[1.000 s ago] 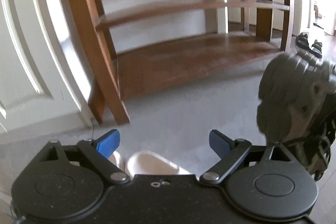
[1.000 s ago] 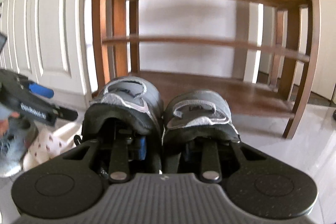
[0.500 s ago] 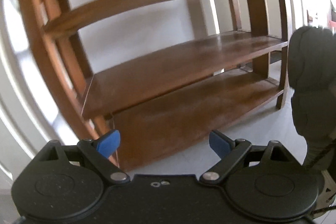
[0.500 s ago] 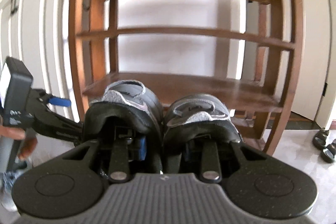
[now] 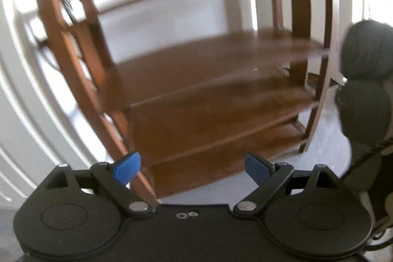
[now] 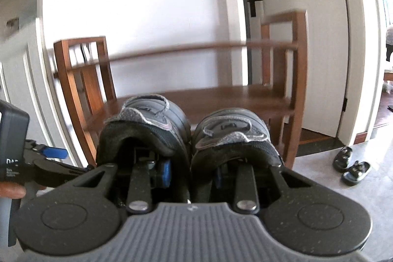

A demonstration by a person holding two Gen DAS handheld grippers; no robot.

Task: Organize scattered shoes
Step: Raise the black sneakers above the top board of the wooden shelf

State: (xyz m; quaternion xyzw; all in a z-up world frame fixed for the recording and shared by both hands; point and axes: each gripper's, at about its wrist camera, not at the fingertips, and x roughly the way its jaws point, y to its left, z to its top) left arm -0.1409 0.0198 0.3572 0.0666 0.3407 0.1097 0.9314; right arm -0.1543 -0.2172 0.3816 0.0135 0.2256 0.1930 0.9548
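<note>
Our right gripper (image 6: 191,171) clamped on the heels of two dark shoes (image 6: 157,119), toes pointing away toward the wooden rack (image 6: 245,95) at centre frame, our left gripper (image 5: 192,165) fingers apart, empty

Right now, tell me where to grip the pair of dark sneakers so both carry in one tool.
Pinch the two touching inner collar walls of the dark sneakers together, coming from the heel side with one finger down each opening. They sit side by side, toes away, openings towards the right tool, which holds them that way.
</note>
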